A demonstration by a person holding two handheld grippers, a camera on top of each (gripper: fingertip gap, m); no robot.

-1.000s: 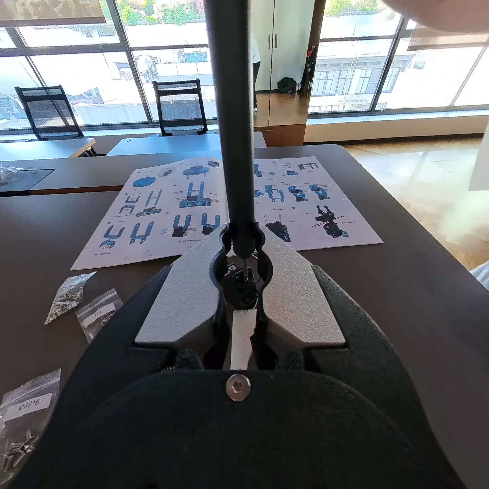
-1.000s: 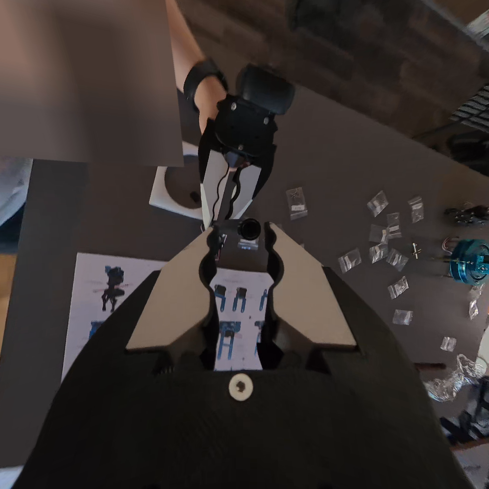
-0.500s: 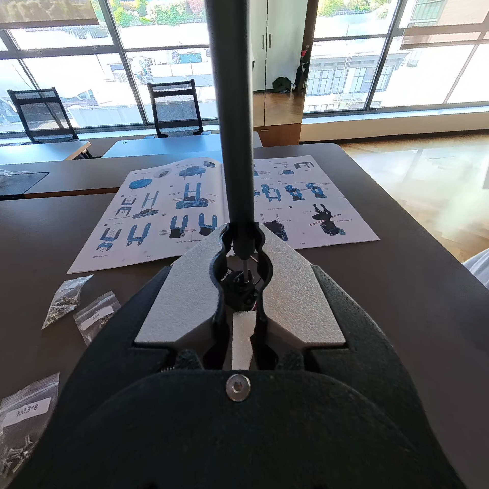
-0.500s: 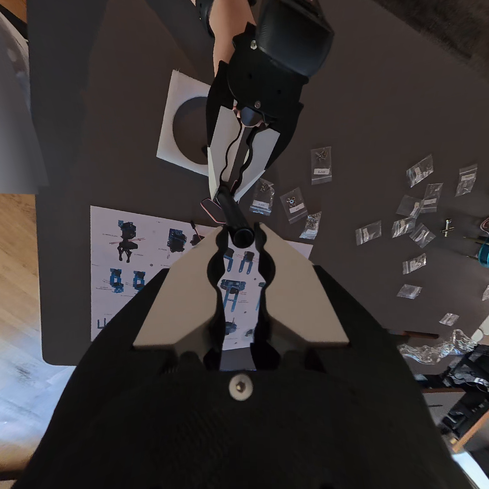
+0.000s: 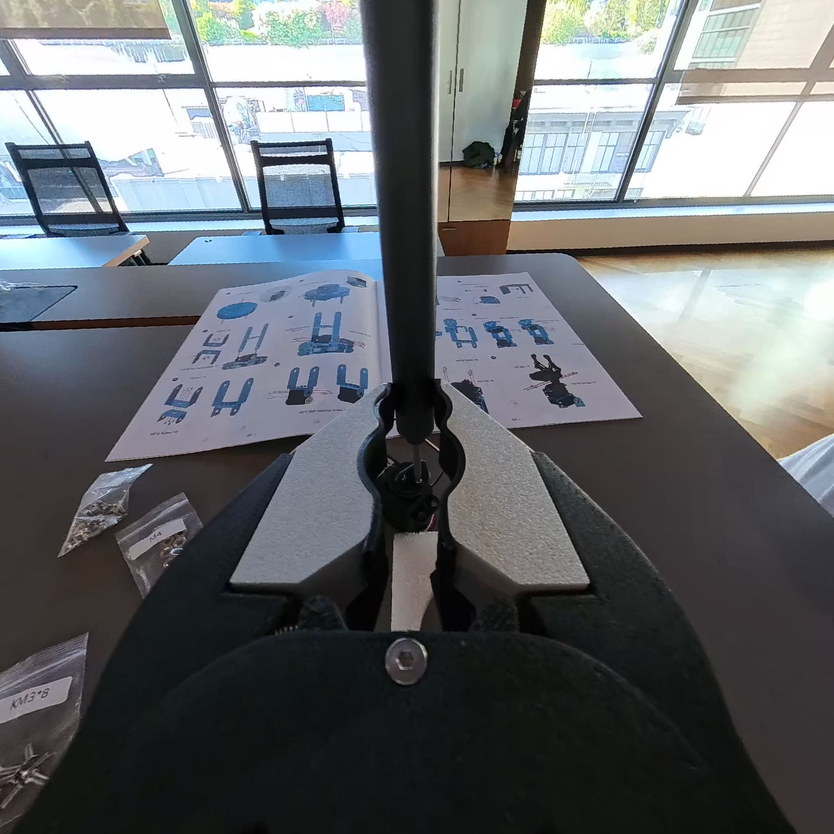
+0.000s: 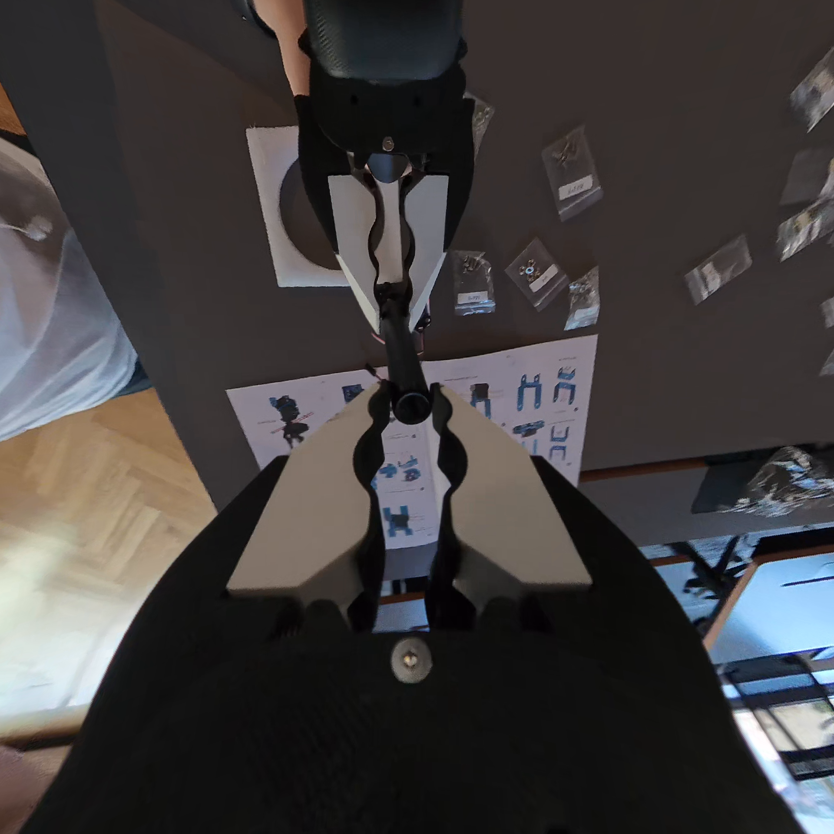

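Left wrist view shows the left claw clenched on a small black part with thin wires, held low over the dark surface. A black screwdriver stands upright, its long axis vertical, its thin metal tip down on that part between the fingers. From above, the right claw grasps the screwdriver's top end, pointing straight down at the left claw below. Beyond the part lies an open instruction booklet; left of it sit small clear bags of screws. A white foam square with a round hole lies behind the left claw.
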